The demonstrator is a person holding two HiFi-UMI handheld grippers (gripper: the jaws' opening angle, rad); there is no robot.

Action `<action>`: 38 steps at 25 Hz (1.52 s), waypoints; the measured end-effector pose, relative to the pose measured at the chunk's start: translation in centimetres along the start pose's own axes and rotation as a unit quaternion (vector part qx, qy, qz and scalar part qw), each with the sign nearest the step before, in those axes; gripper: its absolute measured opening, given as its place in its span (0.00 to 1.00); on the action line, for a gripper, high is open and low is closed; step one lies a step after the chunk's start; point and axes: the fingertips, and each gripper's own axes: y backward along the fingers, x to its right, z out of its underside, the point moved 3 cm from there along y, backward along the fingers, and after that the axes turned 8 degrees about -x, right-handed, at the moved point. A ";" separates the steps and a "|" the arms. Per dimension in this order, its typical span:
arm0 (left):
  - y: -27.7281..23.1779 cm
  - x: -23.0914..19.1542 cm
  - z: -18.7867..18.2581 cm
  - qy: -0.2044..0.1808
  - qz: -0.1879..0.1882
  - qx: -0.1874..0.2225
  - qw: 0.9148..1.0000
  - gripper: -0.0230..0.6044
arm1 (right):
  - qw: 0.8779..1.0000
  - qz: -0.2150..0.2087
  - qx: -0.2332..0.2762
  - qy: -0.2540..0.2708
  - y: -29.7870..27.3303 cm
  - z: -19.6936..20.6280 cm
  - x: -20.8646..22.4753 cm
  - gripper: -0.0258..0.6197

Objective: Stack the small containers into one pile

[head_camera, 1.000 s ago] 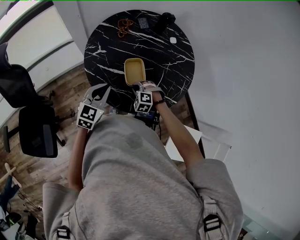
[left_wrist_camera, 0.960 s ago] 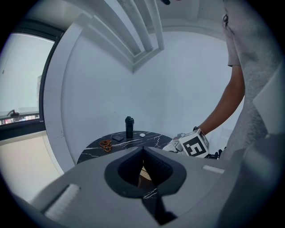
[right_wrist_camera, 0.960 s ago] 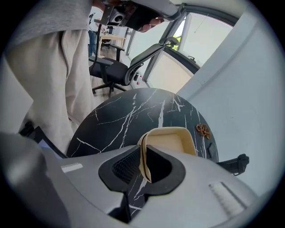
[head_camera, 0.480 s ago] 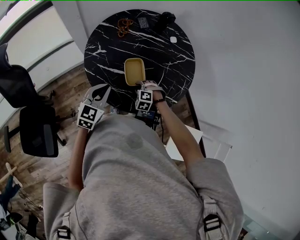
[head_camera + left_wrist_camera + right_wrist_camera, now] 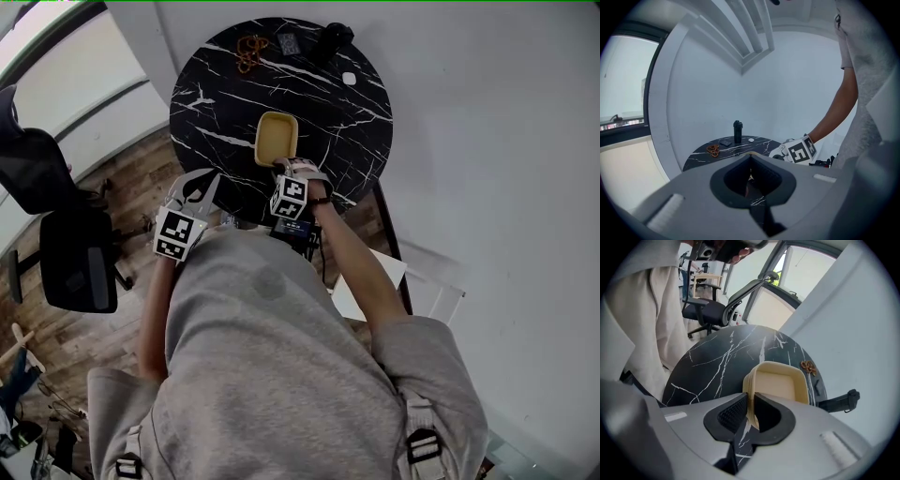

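Note:
A pale yellow container [image 5: 277, 139] sits near the middle of the round black marble table [image 5: 216, 103]. In the right gripper view the yellow container [image 5: 780, 383] shows a doubled edge along its left rim, as if one were nested in another. My right gripper [image 5: 281, 167] is at its near edge. Its jaws [image 5: 749, 404] are closing with the near corner wall between them, and the pads touch it. My left gripper [image 5: 202, 178] hangs off the table's near left edge; its jaws [image 5: 750, 157] meet with nothing between them.
At the table's far edge stand a black bottle [image 5: 330, 39], a small dark flat item [image 5: 287, 44], a brown tangle [image 5: 249, 52] and a small white object [image 5: 349, 79]. A black office chair [image 5: 66, 253] stands on the wooden floor at left. A wall lies behind the table.
The yellow container has shifted slightly right and away and turned a little. The right gripper stays at its near edge. The left gripper has not moved.

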 end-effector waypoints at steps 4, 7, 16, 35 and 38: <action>-0.2 0.1 0.1 0.001 0.004 -0.001 1.000 0.04 | 1.000 -0.001 0.002 0.002 0.6 0.6 -0.3 0.12; -0.5 0.5 -0.3 -0.004 0.010 0.001 1.000 0.04 | 0.999 -0.032 -0.005 0.017 0.3 1.7 -2.0 0.20; -1.3 0.9 -0.9 -0.006 0.031 0.005 0.999 0.04 | 0.981 0.026 0.088 -0.173 6.4 3.2 1.5 0.17; -3.7 5.0 -10.8 -0.067 0.042 0.125 0.989 0.04 | 0.854 0.168 0.261 -0.418 20.6 5.7 6.7 0.06; -3.8 5.0 -10.1 -0.066 0.046 0.115 0.990 0.04 | 0.856 0.164 0.256 -0.419 20.4 5.8 6.4 0.06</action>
